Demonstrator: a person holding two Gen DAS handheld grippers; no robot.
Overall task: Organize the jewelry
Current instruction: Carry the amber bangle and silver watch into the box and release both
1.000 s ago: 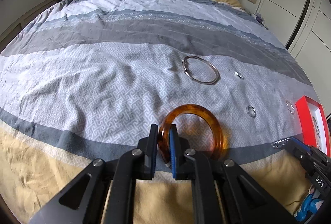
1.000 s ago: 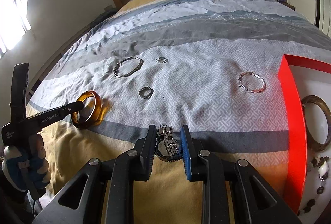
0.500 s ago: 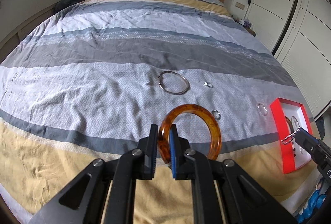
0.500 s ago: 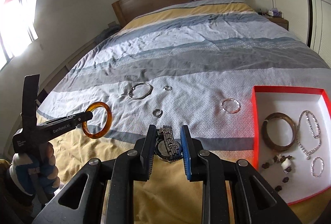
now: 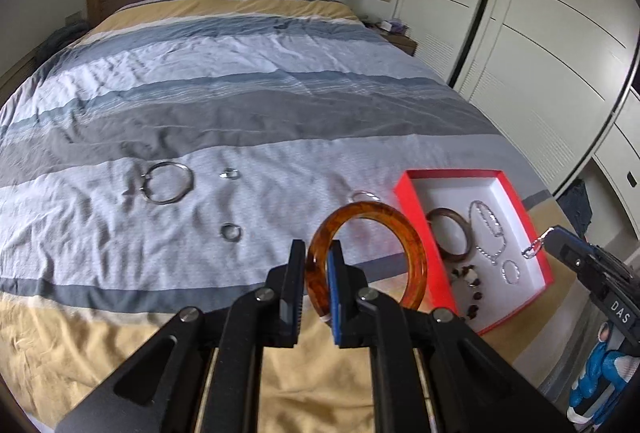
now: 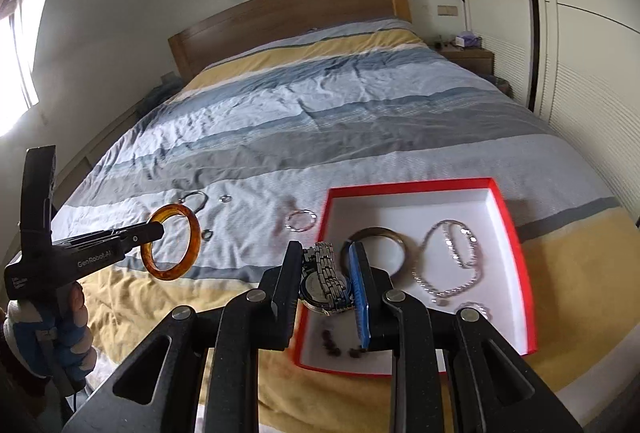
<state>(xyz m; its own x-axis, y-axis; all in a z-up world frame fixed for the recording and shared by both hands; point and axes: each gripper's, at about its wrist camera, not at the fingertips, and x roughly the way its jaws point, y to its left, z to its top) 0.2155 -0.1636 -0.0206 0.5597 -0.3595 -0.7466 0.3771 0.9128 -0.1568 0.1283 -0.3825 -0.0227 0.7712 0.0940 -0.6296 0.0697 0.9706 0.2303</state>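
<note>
From the left wrist camera, the left gripper (image 5: 316, 273) was clamped on the near rim of a translucent amber tortoiseshell bangle (image 5: 366, 253), which stood upright in the air above the striped grey, blue and yellow duvet (image 5: 248, 105). The bangle's lower arc was hidden behind the blue finger pad, and its far side overlapped the near corner of the shallow red box with a white interior (image 5: 408, 185). Inside the box lay a dark brown bangle (image 5: 450, 235), a silver chain necklace (image 5: 490, 229), a small silver ring-like bracelet (image 5: 511, 271) and a string of dark beads (image 5: 468, 277), the beads too small to make out clearly. On the duvet lay a large thin silver hoop bangle (image 5: 166, 187), two small silver rings (image 5: 230, 174) (image 5: 231, 232), and a twisted silver bracelet (image 5: 362, 196) partly covered by the amber bangle. At the right edge the right gripper (image 5: 556, 239) was cut off by the frame, with only a bit of silver links showing at its tip.

From the right wrist camera, the right gripper (image 6: 324, 273) had its fingers closed on a silver metal-link wristwatch (image 6: 324, 281), held above the near left part of the red box (image 6: 500, 201). The watch and fingers hid part of the brown bangle (image 6: 394, 241) and most of the beads (image 6: 330, 341). The necklace (image 6: 452, 253) lay in full view. To the left, the left gripper (image 6: 158, 233) held the amber bangle (image 6: 172, 243) aloft, well apart from the box, and the hoop bangle (image 6: 194, 199) showed only partly behind it.
</note>
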